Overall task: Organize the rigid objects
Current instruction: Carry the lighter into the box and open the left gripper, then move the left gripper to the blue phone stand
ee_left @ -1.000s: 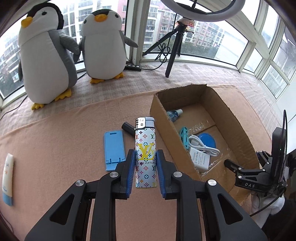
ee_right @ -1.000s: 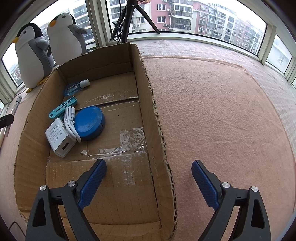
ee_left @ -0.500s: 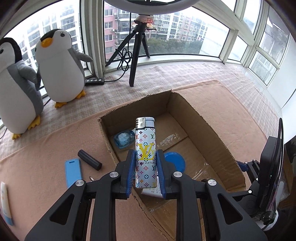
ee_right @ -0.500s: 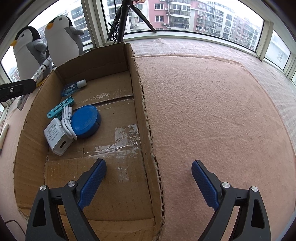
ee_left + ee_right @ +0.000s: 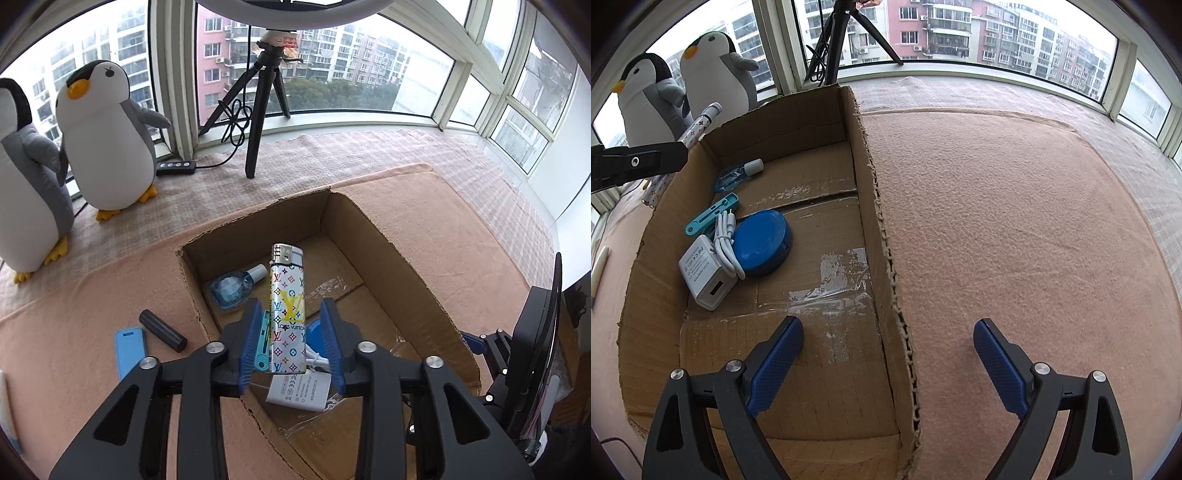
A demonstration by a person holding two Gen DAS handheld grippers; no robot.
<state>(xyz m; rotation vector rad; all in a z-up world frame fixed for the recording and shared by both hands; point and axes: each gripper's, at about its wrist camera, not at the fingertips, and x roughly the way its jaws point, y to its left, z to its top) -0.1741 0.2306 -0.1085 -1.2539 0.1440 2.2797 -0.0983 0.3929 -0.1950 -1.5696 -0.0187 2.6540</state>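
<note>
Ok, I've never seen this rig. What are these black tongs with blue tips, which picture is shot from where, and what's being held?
They are two hand-held grippers, each with a camera looking along its fingers. The left-wrist view shows the left gripper with its blue pads spread on either side of a patterned lighter, over the cardboard box; a gap shows at each pad, so the lighter looks released. The right-wrist view shows the right gripper open and empty, straddling the box wall. Inside lie a white charger, a blue round case, a teal tool and a small bottle. Outside, a black cylinder and a blue flat piece remain.

High-rise apartment sunroom: bay windows, plush penguins
</note>
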